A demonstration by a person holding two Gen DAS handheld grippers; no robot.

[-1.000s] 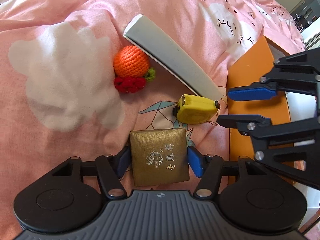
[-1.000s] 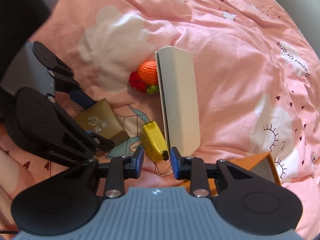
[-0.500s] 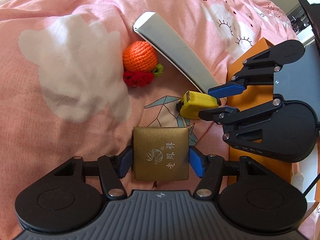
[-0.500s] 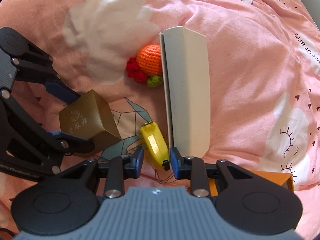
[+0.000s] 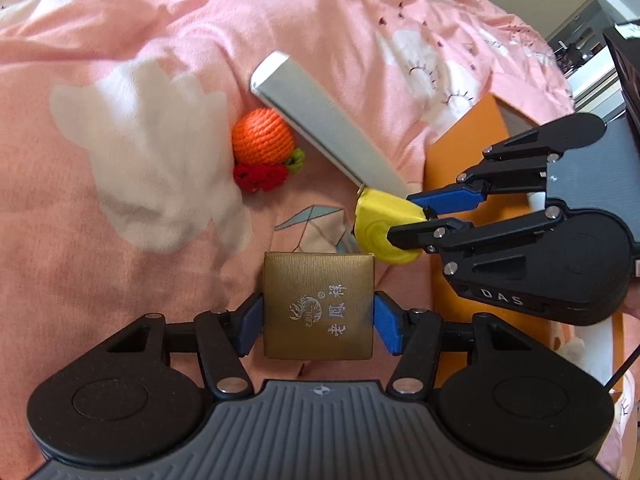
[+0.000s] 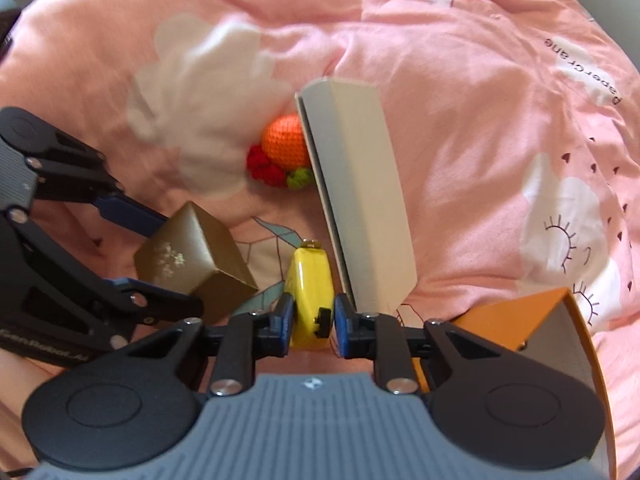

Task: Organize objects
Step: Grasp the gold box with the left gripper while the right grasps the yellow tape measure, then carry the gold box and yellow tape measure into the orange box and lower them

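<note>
With my left gripper (image 5: 318, 316) just closing on the gold box (image 5: 319, 307) and my right gripper (image 6: 310, 318) closing on the yellow tape measure (image 6: 309, 294), apparently pinched near its end, I fear it twisting free onto the pink quilt (image 6: 460, 80).

So there's a square gold box (image 5: 318, 306) with silvery Chinese characters on its lid, tipped up off the pink quilt. Just beside it is a yellow tape measure (image 6: 310, 292), standing on edge. A crocheted orange with red berries (image 5: 262, 152) sits against a long white box (image 5: 326, 136). An open orange box (image 6: 560, 320) is at the right.
</note>
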